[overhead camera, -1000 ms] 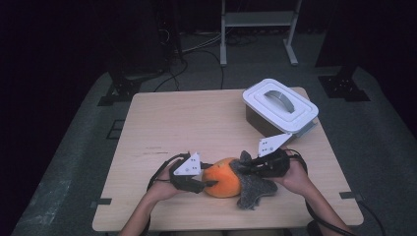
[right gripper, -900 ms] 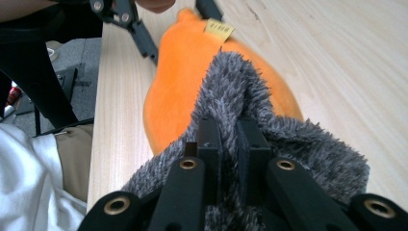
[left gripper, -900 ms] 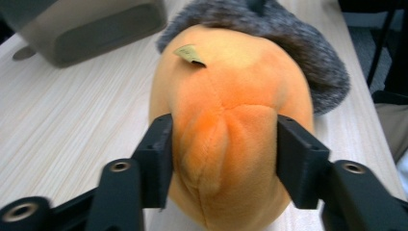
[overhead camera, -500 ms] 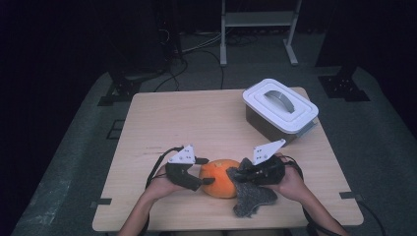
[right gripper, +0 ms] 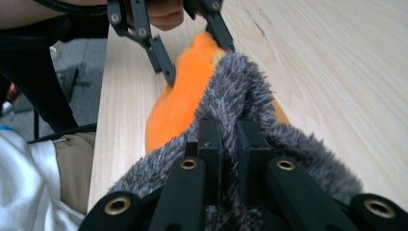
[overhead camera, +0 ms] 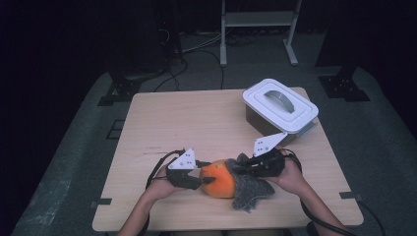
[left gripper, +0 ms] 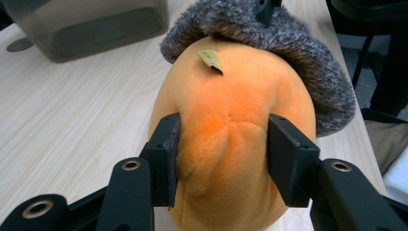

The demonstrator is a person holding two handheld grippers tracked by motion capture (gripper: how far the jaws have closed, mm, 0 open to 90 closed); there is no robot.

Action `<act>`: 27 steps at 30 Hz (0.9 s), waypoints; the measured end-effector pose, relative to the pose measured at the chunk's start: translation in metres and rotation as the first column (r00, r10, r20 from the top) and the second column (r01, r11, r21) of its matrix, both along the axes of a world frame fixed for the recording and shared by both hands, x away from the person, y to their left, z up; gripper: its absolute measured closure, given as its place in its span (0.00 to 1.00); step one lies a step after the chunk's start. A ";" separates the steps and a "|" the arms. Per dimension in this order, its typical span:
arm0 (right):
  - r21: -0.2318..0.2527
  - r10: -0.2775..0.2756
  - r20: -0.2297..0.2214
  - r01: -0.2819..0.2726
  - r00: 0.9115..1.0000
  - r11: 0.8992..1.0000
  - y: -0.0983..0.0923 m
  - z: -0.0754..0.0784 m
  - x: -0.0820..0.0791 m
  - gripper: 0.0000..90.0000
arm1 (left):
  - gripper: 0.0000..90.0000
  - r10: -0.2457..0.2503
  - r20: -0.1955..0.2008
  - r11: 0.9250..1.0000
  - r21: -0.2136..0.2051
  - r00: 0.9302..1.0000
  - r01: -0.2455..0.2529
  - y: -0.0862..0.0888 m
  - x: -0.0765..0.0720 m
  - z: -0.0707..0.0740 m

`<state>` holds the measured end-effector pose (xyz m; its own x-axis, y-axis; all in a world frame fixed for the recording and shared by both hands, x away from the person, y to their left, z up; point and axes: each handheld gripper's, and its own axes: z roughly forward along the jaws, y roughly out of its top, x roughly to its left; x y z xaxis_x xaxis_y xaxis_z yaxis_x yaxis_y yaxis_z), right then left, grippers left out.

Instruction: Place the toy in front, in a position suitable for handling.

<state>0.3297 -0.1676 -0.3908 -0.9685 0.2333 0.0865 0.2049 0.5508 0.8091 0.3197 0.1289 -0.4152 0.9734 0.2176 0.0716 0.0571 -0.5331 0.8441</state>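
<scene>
Container: one storage box (overhead camera: 279, 109), dark translucent walls, white lid with a grey handle, lid on. It sits at the far right of the wooden table (overhead camera: 196, 118). Contents can't be made out through the walls, in the high view or the left gripper view (left gripper: 91, 24).

Work piece: an orange plush toy (overhead camera: 220, 179) with a grey furry cover (overhead camera: 251, 187) over one end. It lies nearer the person than the box and a little left of it, well apart from it, close to the table's near edge. A small yellow tag (left gripper: 210, 58) sticks out of the orange body just below the fur edge.

Left gripper (overhead camera: 199, 180): at the orange end, the end turned away from the box. In its own view (left gripper: 222, 154) the jaws straddle the plush body, the pads dent the fabric on both sides and a fold bulges up between them. Jaws have just been closing, with the toy between them; they now pinch it.

Right gripper (overhead camera: 242, 169): at the fur end, the end toward the box. In its own view (right gripper: 229, 139) the jaws are pressed nearly together with a pinch of grey fur between them.

Hands: both forearms enter from the near table edge. Left hand (overhead camera: 162, 184) low beside the toy, gripper pointing toward the box side. Right hand (overhead camera: 287, 174) opposite, gripper pointing back at the left one. The grippers face each other across the toy
</scene>
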 end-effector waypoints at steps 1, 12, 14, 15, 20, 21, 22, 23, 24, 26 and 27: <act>0.005 -0.010 -0.018 0.010 1.000 1.000 -0.005 -0.005 0.001 0.91 | 0.56 0.000 -0.001 1.000 0.003 1.000 0.000 0.001 0.000 0.000; -0.003 -0.098 -0.097 0.098 0.990 0.995 -0.045 -0.028 0.004 0.91 | 0.54 0.004 -0.040 0.999 -0.033 0.999 -0.005 0.005 0.004 -0.003; 0.025 -0.094 -0.083 0.096 0.992 0.995 -0.042 -0.020 0.005 0.90 | 0.53 0.002 -0.046 0.999 -0.037 0.999 -0.003 0.004 0.004 -0.004; 0.044 -0.090 -0.077 0.094 0.993 0.995 -0.040 -0.016 0.006 0.90 | 0.53 -0.002 -0.047 0.999 -0.037 0.999 0.000 0.004 0.004 -0.004; 0.046 -0.059 -0.058 0.061 0.997 0.997 -0.021 -0.013 0.010 0.90 | 0.53 -0.002 -0.066 0.999 -0.033 0.998 0.000 0.009 0.006 -0.006; 0.053 -0.057 -0.065 0.061 0.996 0.997 -0.020 -0.014 0.011 0.90 | 0.53 0.001 -0.071 0.999 -0.037 0.998 -0.004 0.010 0.006 -0.007; 0.061 -0.057 -0.072 0.061 0.996 0.996 -0.020 -0.016 0.012 0.90 | 0.53 0.002 -0.073 0.999 -0.039 0.997 -0.004 0.011 0.007 -0.007; 0.062 -0.060 -0.080 0.065 0.995 0.996 -0.021 -0.017 0.012 0.90 | 0.53 0.004 -0.079 0.999 -0.042 0.997 -0.007 0.012 0.007 -0.008; 0.054 -0.064 -0.080 0.068 0.995 0.996 -0.023 -0.019 0.012 0.90 | 0.53 0.003 -0.083 0.999 -0.042 0.997 -0.007 0.013 0.008 -0.008; 0.045 -0.073 -0.096 0.078 0.993 0.996 -0.027 -0.025 0.013 0.90 | 0.53 0.004 -0.088 0.999 -0.047 0.996 -0.008 0.015 0.009 -0.009; 0.036 -0.078 -0.106 0.082 0.991 0.996 -0.030 -0.030 0.012 0.90 | 0.53 0.004 -0.091 0.999 -0.046 0.996 -0.008 0.015 0.009 -0.010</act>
